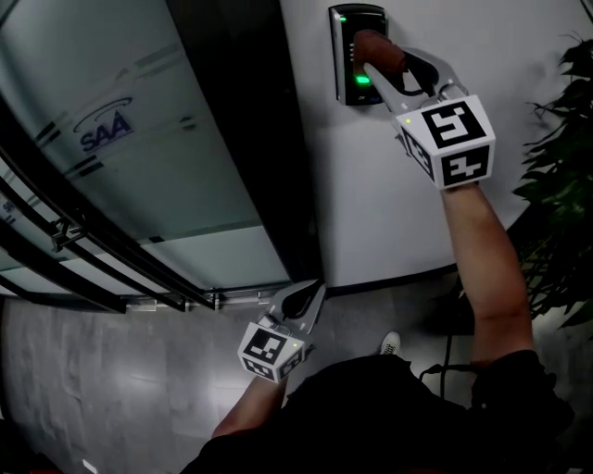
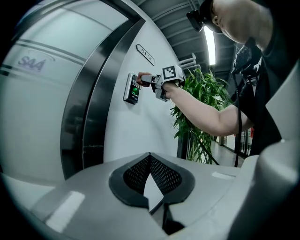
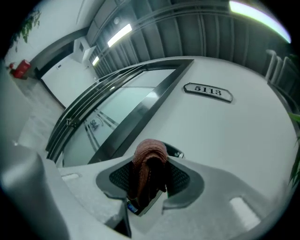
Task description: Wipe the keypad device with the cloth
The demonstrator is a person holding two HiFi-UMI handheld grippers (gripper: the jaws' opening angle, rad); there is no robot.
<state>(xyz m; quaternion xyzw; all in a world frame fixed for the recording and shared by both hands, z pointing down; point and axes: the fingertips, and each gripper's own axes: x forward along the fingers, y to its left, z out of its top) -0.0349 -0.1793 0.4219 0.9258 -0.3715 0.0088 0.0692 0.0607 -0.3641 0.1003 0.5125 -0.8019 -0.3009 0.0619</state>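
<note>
Rust cloth (image 1: pixel 380 51), pinched in my right gripper (image 1: pixel 372 74), presses the keypad (image 1: pixel 352 23) at one o'clock, mid-wipe; next, I'd stroke downward. Left gripper (image 1: pixel 313 292) closed, empty.

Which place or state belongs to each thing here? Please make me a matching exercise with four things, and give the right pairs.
Things:
1. cloth
2. keypad device
3. left gripper
4. number plate

Places or states:
A. mounted on the white wall, green light lit
B. reads 5113
C. jaws together, nothing between them, held low
D. reddish-brown, clamped in the right gripper

Right pairs: 1-D, 2-A, 3-C, 4-B.
</note>
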